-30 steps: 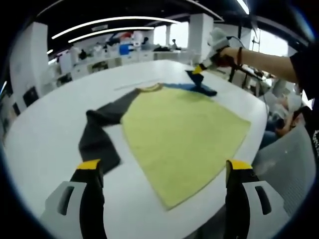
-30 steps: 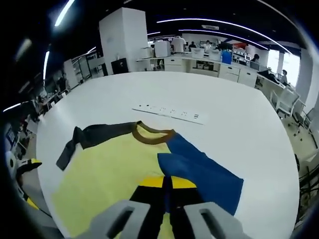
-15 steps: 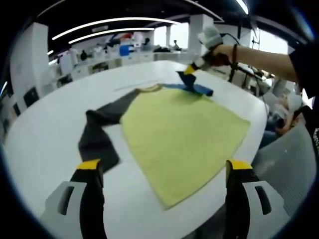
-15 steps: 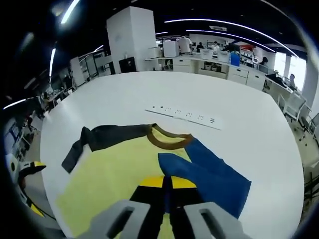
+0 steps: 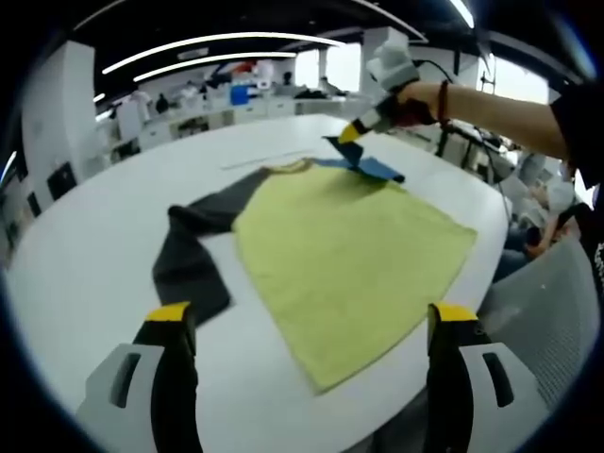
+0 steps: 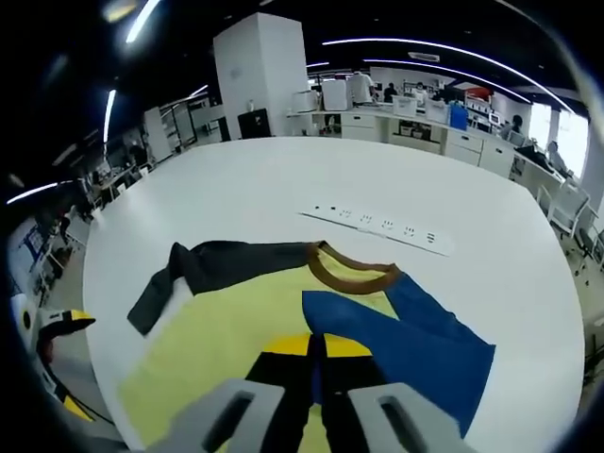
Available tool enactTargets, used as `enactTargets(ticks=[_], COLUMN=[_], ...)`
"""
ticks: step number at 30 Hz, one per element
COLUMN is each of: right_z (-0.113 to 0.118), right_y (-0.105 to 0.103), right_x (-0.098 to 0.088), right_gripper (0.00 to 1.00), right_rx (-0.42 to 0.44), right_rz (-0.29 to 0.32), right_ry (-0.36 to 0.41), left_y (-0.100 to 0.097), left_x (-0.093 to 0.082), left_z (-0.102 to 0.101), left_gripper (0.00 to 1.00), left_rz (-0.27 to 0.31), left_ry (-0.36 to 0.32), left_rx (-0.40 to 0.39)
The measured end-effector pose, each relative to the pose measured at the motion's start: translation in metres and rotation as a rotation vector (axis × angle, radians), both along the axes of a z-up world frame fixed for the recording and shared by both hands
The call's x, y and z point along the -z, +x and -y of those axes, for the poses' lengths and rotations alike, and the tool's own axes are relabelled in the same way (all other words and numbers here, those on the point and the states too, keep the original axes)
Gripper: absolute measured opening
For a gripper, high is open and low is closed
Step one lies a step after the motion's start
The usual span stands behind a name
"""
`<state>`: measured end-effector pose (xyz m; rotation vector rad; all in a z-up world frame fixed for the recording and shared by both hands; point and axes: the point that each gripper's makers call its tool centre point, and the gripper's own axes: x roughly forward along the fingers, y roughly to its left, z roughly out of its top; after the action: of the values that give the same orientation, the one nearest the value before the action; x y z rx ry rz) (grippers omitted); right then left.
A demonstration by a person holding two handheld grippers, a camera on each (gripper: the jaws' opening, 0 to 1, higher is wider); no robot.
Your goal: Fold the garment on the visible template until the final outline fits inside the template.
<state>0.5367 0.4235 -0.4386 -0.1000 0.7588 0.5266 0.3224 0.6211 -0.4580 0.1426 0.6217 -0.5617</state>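
A shirt lies flat on the white table [image 5: 85,255], with a yellow body [image 5: 349,245], a brown collar [image 6: 354,269], one dark grey sleeve [image 5: 193,255] and one blue sleeve [image 5: 368,165]. My right gripper [image 5: 349,132] is shut on the blue sleeve's end and holds it lifted above the far shoulder. In the right gripper view the jaws [image 6: 318,344] pinch the blue sleeve [image 6: 406,330] over the yellow body [image 6: 226,330]. My left gripper [image 5: 311,316] stands open near the shirt's hem, with nothing between its fingers.
A white power strip [image 6: 387,226] lies on the table beyond the collar. The person's arm [image 5: 500,109] reaches in from the right. A grey chair [image 5: 547,293] stands by the table's edge. Desks and pillars fill the room behind.
The right gripper has raised the blue sleeve's end and carried it inward over the shirt's shoulder. The left gripper has stayed put and open.
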Motion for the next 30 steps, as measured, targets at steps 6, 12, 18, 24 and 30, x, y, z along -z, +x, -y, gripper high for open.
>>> enactTargets(ticks=[6, 12, 18, 24, 30], right_z=[-0.021, -0.034, -0.049, -0.066, -0.083], right_y=[-0.003, -0.007, -0.01, -0.014, -0.019], right_x=[0.001, 0.002, -0.002, -0.007, -0.008], right_gripper=[0.0, 0.0, 0.0, 0.0, 0.0], right_rx=[-0.022, -0.032, -0.047, -0.075, -0.105], right_rz=[-0.004, -0.01, -0.006, 0.004, 0.008], right_ry=[0.019, 0.036, 0.048, 0.054, 0.063], left_y=[-0.001, -0.003, -0.008, -0.008, -0.008], left_x=[0.0, 0.001, 0.004, 0.004, 0.005], left_z=[0.0, -0.003, -0.004, -0.004, -0.003], left_gripper=[0.98, 0.98, 0.99, 0.99, 0.98], left_rz=[0.001, -0.002, -0.012, -0.009, -0.011], left_ry=[0.003, -0.003, -0.001, -0.006, -0.007], left_rx=[0.003, -0.009, -0.011, -0.015, -0.014])
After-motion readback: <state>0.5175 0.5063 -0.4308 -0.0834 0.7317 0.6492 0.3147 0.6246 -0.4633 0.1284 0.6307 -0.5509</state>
